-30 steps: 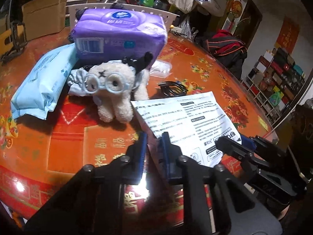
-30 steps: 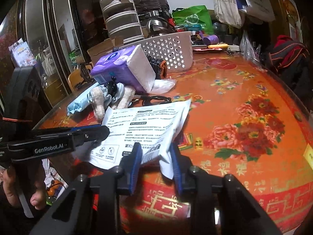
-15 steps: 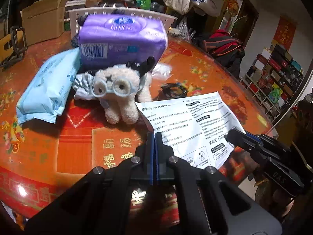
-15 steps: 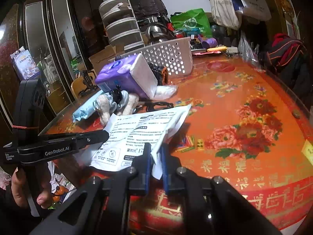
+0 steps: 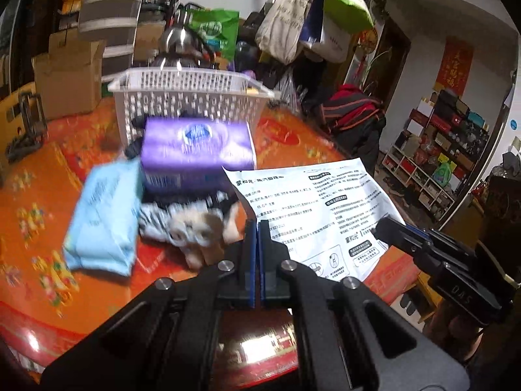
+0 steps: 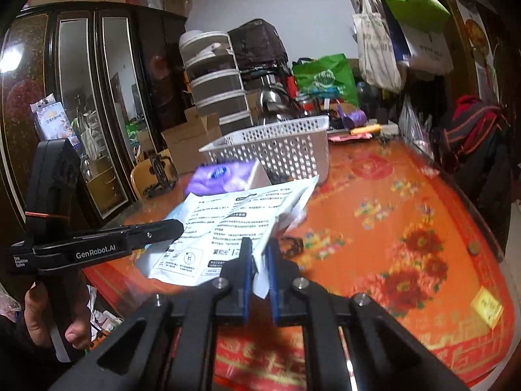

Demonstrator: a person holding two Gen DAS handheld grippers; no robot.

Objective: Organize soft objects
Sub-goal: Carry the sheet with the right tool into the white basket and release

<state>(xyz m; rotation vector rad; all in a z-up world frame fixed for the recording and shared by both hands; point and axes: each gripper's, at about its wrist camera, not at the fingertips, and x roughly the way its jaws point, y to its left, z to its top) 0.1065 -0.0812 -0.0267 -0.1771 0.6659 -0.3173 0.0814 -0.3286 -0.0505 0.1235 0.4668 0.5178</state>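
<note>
Both tools hold one white printed packet [image 5: 312, 215] up above the red floral table [image 6: 407, 228], the packet stretched between them. The left hand-held gripper [image 5: 256, 228] is clenched on the packet's near left edge, its blue pads pressed together with the thin edge caught between them. The right hand-held gripper [image 6: 259, 260] has just been closing and now pinches the packet's near corner, a white flap hanging down between its pads.

Behind the packet, on the table, a purple tissue pack [image 5: 195, 153] stands in front of a white perforated basket [image 5: 189, 97] (the pack just about touches the basket's front wall). A light blue wipes pack [image 5: 104, 215] lies to its left, and a cream plush toy [image 5: 198, 231] lies in front of the purple pack, blurred and partly hidden by the packet. A small black ring-shaped item [image 6: 291, 246] lies on the table under the packet's right side. In the right wrist view, a person's hand [image 6: 55, 319] grips the left tool's handle.
</note>
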